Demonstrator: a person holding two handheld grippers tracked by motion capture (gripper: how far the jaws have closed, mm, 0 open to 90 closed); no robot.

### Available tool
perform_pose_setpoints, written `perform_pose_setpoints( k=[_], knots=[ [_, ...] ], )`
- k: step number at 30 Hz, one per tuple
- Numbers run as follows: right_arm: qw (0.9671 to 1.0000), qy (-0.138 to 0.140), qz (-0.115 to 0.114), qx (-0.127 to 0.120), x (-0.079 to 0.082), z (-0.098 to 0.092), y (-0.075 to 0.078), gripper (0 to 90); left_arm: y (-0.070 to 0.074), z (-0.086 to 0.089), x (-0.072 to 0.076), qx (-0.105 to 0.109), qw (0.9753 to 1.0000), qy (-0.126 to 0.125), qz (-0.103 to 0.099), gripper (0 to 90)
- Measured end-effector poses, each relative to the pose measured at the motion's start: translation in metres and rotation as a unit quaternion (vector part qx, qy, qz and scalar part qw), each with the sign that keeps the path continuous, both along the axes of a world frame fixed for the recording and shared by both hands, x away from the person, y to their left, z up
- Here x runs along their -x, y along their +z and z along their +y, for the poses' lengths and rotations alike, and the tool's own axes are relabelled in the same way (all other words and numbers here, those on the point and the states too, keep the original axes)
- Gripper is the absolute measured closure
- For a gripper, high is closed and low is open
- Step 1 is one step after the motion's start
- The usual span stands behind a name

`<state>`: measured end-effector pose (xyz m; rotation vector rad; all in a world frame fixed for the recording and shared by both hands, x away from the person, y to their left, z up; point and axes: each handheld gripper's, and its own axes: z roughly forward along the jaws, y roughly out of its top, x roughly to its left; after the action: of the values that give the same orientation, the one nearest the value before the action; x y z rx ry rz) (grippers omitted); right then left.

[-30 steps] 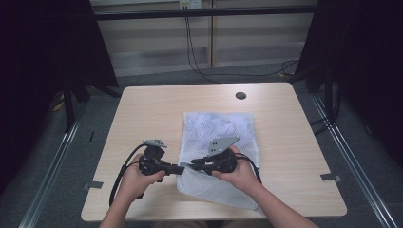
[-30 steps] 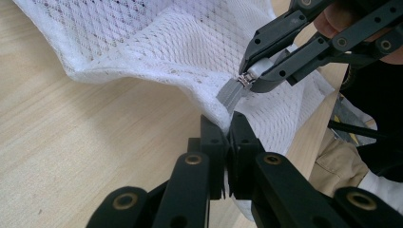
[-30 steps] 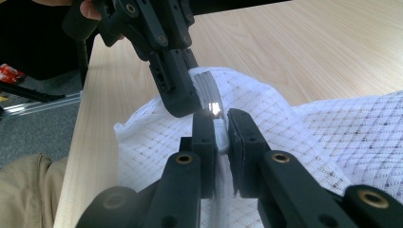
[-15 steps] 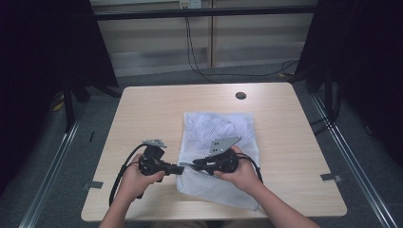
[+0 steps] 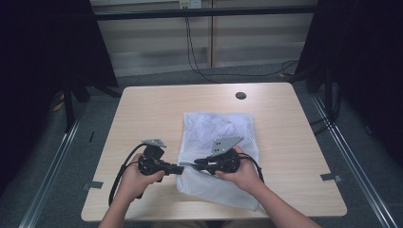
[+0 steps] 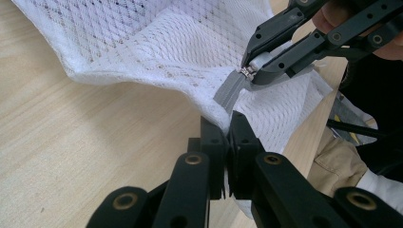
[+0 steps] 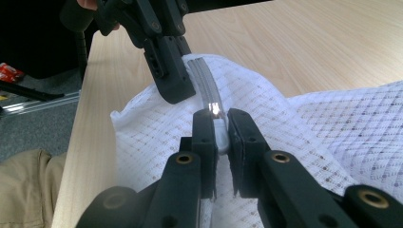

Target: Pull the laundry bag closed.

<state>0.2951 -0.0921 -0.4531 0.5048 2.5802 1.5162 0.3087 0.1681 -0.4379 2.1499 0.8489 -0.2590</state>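
Little moved: both hands hold steady. Left hand-held gripper (image 6: 227, 142) pinches mesh laundry bag (image 5: 216, 128) edge; right hand-held gripper (image 7: 219, 127) clamps zipper pull (image 6: 246, 71). Unzipping underway; next, pull slider rightward along desk (image 5: 157, 109).

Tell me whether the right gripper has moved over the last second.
Barely, if at all. In the high view the right gripper sits at the same spot against the near table edge, shut on the mesh bag's zipper pull.

White open-mesh cloth bag (image 5: 216, 142), grey woven zipper tape (image 6: 229, 91) with shiny metal slider (image 6: 246, 72), on matt pale wood-grain table (image 5: 152, 114).
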Motion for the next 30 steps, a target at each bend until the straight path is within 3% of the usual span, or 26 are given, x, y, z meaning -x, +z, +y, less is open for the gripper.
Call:
perform_pose_setpoints(
  k=[30],
  knots=[
    [1.0000,-0.006,-0.003,-0.004,0.002,-0.013,-0.002,81.8,0.003,0.003,0.001,0.002,1.0000,0.007,-0.007,87.1]
  ],
)
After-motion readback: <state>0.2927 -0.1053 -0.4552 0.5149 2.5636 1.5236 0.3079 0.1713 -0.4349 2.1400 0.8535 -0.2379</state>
